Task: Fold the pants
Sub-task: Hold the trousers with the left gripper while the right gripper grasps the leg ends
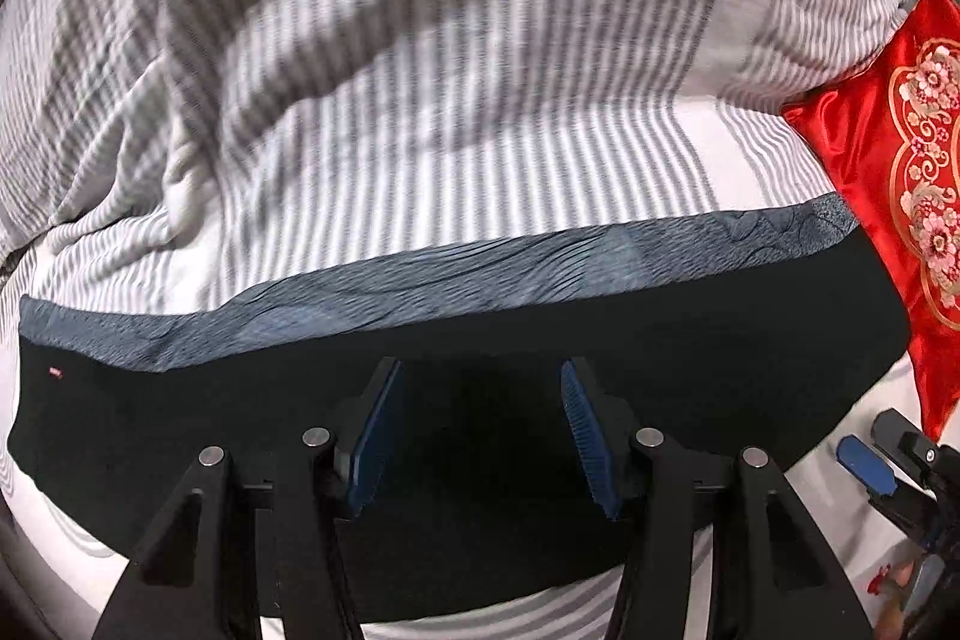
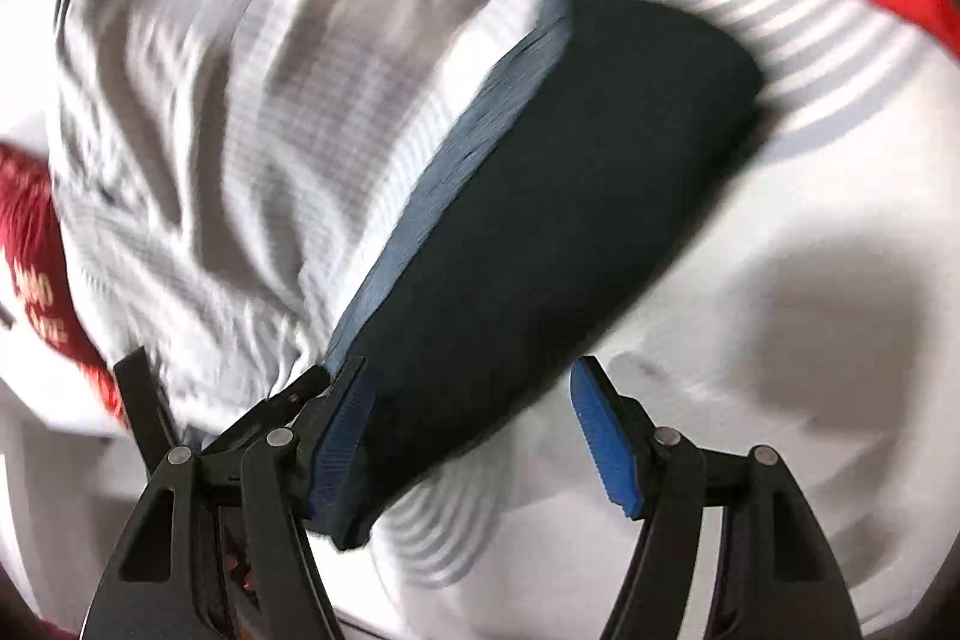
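While the folded pants [image 1: 480, 400] lie left-to-right on the bed [image 1: 420, 130], the left hand-held gripper [image 1: 477, 436] hovers spread over their middle, nearer than the spread right hand-held gripper [image 2: 474, 436] at one end.

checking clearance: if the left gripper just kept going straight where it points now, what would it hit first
Most likely the folded black pants: the left gripper points down with open jaws, dark cloth filling the gap between them. How far above it sits is unclear.

Both wrist cameras are looking steeply down, close over the bed [image 1: 420, 130], sharing the dark pants [image 1: 480, 316] and red cushion [image 1: 888, 148].
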Action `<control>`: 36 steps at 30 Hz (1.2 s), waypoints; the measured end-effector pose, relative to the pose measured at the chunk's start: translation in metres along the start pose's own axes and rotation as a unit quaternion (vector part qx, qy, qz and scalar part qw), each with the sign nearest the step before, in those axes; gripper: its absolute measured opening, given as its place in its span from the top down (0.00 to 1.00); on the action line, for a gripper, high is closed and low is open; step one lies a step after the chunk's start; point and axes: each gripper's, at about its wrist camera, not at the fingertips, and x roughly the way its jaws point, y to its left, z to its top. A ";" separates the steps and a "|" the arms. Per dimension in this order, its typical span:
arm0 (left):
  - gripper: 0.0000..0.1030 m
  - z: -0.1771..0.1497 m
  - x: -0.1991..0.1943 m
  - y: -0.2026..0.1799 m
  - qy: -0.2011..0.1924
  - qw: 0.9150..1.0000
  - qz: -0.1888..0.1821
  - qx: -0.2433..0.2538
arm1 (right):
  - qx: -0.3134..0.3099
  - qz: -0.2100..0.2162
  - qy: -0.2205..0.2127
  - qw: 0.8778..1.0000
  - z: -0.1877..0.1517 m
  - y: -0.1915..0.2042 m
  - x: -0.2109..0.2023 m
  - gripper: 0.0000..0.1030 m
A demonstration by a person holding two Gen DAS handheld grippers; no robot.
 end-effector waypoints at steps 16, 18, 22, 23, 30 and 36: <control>0.46 0.028 0.040 -0.047 -0.006 0.997 0.069 -0.026 | 0.043 0.083 -0.062 0.994 0.044 -0.051 -0.001 0.30; 0.46 0.035 0.051 -0.048 -0.004 0.996 0.077 -0.035 | 0.043 0.089 -0.059 0.993 0.048 -0.051 0.000 0.30; 0.42 0.037 0.070 -0.055 -0.006 0.994 0.104 -0.014 | 0.045 0.098 -0.059 0.992 0.051 -0.050 0.003 0.30; 0.41 0.037 0.069 -0.057 -0.007 0.994 0.110 -0.006 | 0.046 0.101 -0.059 0.992 0.052 -0.049 0.005 0.30; 0.41 0.030 0.047 -0.048 -0.012 0.996 0.091 -0.021 | 0.062 0.101 -0.050 0.992 0.055 -0.049 0.010 0.32; 0.41 0.018 0.056 -0.057 -0.020 0.993 0.112 -0.008 | 0.093 0.072 -0.007 0.993 0.067 -0.042 0.031 0.58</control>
